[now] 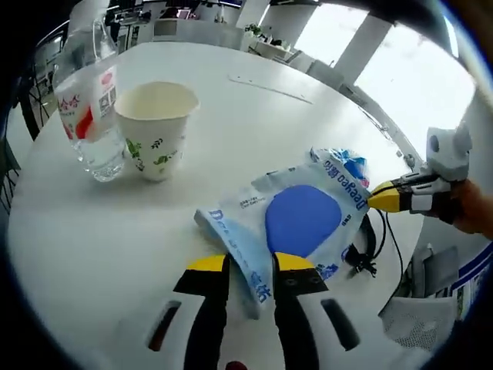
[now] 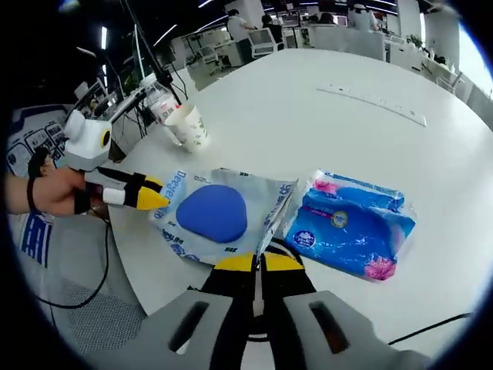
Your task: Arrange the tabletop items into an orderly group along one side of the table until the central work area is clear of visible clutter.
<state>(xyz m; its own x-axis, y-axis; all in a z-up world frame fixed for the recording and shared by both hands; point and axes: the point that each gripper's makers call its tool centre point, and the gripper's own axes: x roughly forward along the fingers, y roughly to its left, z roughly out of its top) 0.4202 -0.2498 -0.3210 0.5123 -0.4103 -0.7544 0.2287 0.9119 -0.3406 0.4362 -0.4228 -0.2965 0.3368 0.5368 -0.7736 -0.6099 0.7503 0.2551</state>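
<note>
A flat white-and-blue wipes packet with a blue oval flap lies near the table's edge, held from two sides. My left gripper is shut on its near corner; from the right gripper view it comes in from the left onto the packet. My right gripper is shut on the packet's opposite edge, and its yellow tips reach that edge from the right. A blue tissue pack lies right beside the packet. A paper cup and a clear water bottle stand together further along the table.
The round white table has a thin strip lying across its far part. A black cable hangs off the table edge by the packet. Chairs and office desks stand beyond the table. A hand holds the left gripper.
</note>
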